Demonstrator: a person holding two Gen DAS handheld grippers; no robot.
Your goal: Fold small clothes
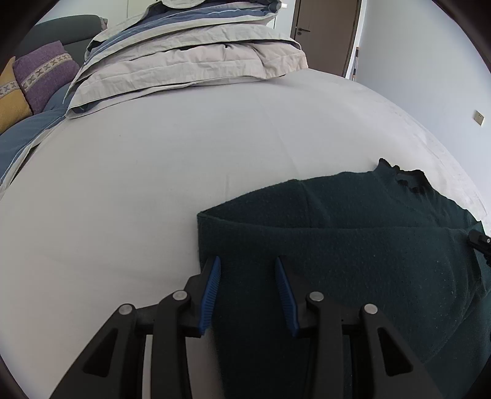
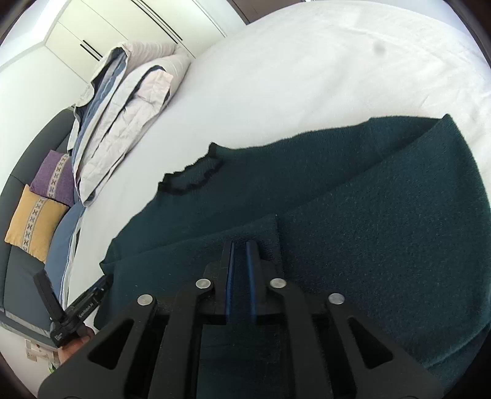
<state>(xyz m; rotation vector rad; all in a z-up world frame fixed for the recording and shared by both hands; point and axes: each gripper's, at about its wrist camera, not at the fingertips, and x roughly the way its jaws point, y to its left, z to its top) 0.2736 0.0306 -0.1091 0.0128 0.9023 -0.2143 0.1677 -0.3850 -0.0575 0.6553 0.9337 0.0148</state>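
Observation:
A dark green knitted sweater [image 1: 353, 245] lies on the white bed sheet [image 1: 153, 184], partly folded, with its black-trimmed collar [image 1: 408, 181] at the far right. My left gripper [image 1: 248, 264] is open, its blue pads over the sweater's left folded edge. In the right wrist view the sweater [image 2: 383, 214] fills the lower right, collar [image 2: 190, 178] toward the left. My right gripper [image 2: 241, 245] is nearly closed over a folded sleeve end [image 2: 245, 227]; I cannot see cloth between the pads. The left gripper's body shows at the lower left of the right wrist view [image 2: 76, 313].
A stack of folded beige and blue bedding [image 1: 190, 55] sits at the far end of the bed. Purple [image 1: 43, 73] and yellow [image 2: 33, 224] cushions lie on a grey sofa to the left. A door [image 1: 325, 27] and white wall stand behind.

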